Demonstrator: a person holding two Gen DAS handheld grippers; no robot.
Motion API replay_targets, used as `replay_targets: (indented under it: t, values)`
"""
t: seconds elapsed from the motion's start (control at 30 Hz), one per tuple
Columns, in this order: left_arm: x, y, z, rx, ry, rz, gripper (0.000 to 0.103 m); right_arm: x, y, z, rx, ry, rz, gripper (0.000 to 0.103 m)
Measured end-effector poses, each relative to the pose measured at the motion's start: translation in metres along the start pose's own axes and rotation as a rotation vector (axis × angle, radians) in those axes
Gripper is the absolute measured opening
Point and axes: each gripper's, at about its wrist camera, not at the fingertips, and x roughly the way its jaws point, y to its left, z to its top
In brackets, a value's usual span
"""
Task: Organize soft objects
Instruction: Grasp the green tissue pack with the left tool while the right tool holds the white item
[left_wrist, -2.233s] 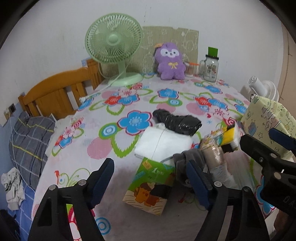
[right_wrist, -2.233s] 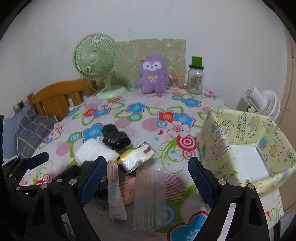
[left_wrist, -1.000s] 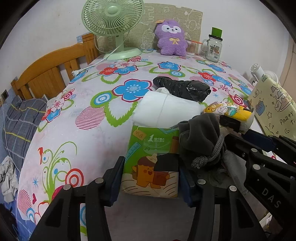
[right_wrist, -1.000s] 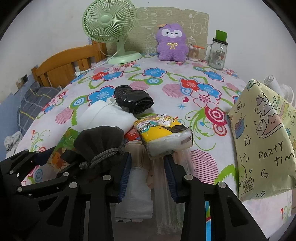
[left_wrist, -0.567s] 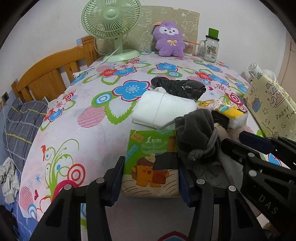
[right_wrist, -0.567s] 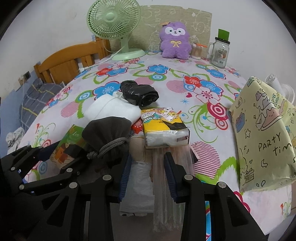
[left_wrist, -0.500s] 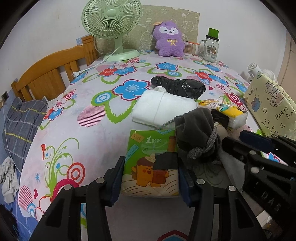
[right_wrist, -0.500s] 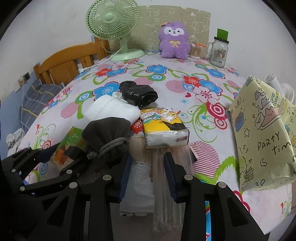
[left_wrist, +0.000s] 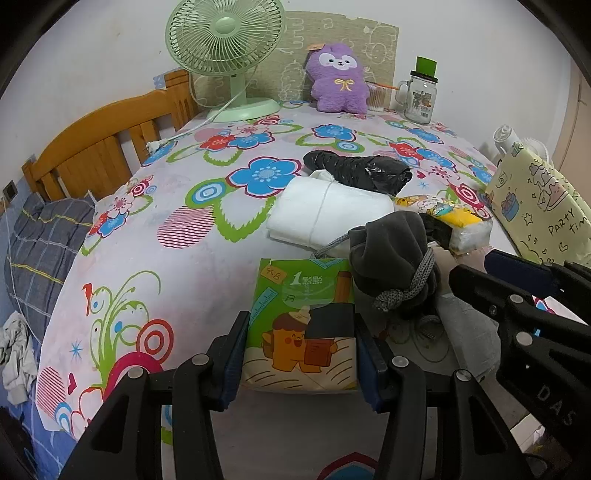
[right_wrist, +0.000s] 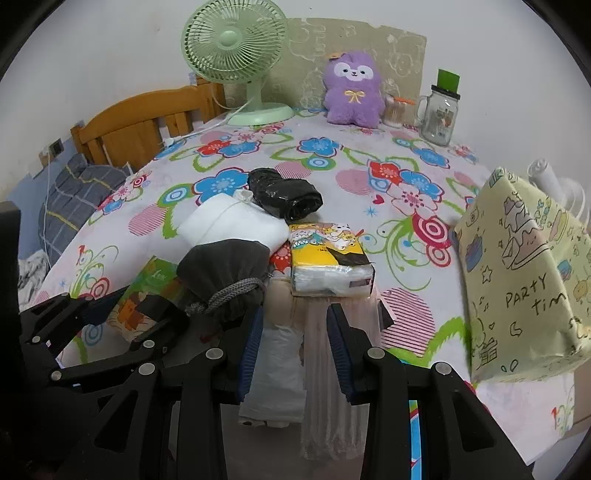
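My left gripper (left_wrist: 300, 354) is shut on a green tissue pack (left_wrist: 301, 314) lying at the near edge of the flowered table (left_wrist: 177, 266). My right gripper (right_wrist: 295, 343) is shut on a bundle of white and pinkish plastic bags (right_wrist: 321, 369). A dark grey drawstring pouch (right_wrist: 225, 269) rests between the two grippers, on top of the pile. Behind it lie a yellow tissue pack (right_wrist: 328, 258), a folded white cloth (right_wrist: 229, 225) and a black plastic roll (right_wrist: 284, 195). A yellow paper party bag (right_wrist: 524, 280) stands at the right edge.
At the back of the table stand a green fan (left_wrist: 225, 37), a purple plush toy (left_wrist: 338, 83) and a glass jar (left_wrist: 419, 98). A wooden headboard (left_wrist: 99, 155) and grey checked bedding (left_wrist: 40, 240) are to the left.
Since the earliest frames both grippers came down and closed from wide open onto their items. Over the last second nothing has visibly moved.
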Motion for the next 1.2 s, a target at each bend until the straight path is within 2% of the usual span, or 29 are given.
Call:
replay_targets:
  t: [0.27, 0.4, 0.63, 0.8, 1.2]
  values:
    - [-0.001, 0.0, -0.003, 0.015, 0.003, 0.001, 0.053, -0.001, 0.008, -0.003, -0.019, 0.011, 0.026, 0.039]
    - [0.0, -0.002, -0.004, 0.029, 0.002, 0.009, 0.053, 0.004, 0.011, -0.004, -0.019, 0.023, 0.037, 0.026]
    - [0.0, -0.002, -0.004, 0.034, -0.001, 0.012, 0.053, 0.016, 0.008, -0.004, 0.034, 0.061, 0.084, 0.025]
    - [-0.005, -0.005, -0.003, 0.036, -0.014, -0.001, 0.053, 0.016, 0.008, -0.004, 0.041, 0.06, 0.079, 0.014]
    - [-0.03, -0.016, 0.002, 0.038, -0.074, 0.001, 0.053, -0.007, -0.006, -0.004, 0.064, 0.012, 0.074, 0.011]
